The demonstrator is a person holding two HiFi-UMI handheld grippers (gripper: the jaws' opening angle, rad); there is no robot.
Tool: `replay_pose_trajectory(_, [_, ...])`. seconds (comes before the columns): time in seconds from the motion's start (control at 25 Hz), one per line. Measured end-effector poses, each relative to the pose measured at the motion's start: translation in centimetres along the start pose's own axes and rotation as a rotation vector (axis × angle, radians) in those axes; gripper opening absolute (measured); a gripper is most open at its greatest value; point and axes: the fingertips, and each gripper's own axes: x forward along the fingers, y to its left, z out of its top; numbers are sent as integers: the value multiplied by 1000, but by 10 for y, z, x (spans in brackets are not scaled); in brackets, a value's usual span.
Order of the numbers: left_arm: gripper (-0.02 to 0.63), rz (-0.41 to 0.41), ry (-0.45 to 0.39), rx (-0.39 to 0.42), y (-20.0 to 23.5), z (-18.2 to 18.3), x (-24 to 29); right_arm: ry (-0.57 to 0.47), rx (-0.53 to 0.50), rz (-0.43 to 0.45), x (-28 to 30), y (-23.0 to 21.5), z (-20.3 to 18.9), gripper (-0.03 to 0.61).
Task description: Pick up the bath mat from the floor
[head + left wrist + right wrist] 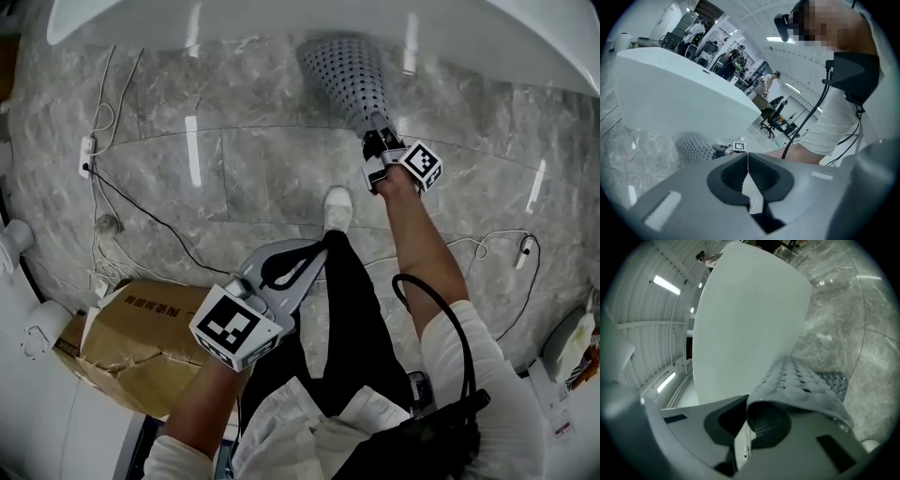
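Note:
The bath mat point(345, 73) is grey rubber full of small holes; it hangs off the floor in front of the white bathtub point(281, 21), folded and narrowing toward my right gripper point(375, 150), which is shut on its near edge. In the right gripper view the mat point(804, 380) drapes over the right jaw, pinched where the jaws point(747, 404) meet. My left gripper point(314, 253) is lower, near my legs, jaws shut with nothing between them. Its own view shows the closed jaws point(748, 157), with the hanging mat point(693, 146) and the right gripper point(719, 149) beyond.
The floor is grey marble tile point(234, 178). A crumpled cardboard box point(141, 337) lies at the lower left. Cables point(141, 211) and a white power strip point(87, 155) run along the left, another cable point(497, 244) on the right. My white shoe point(337, 208) is at the centre.

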Motion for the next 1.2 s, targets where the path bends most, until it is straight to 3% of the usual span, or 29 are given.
replay_pose_trajectory(0.76, [6,1,-105,123,-89,46,-111,105,-104,12,-109,144,-30,12])
replay_pose_trajectory(1.2, [6,-8,-190,172,-141,74,-192,55,-131,97,-184,263,-48,12])
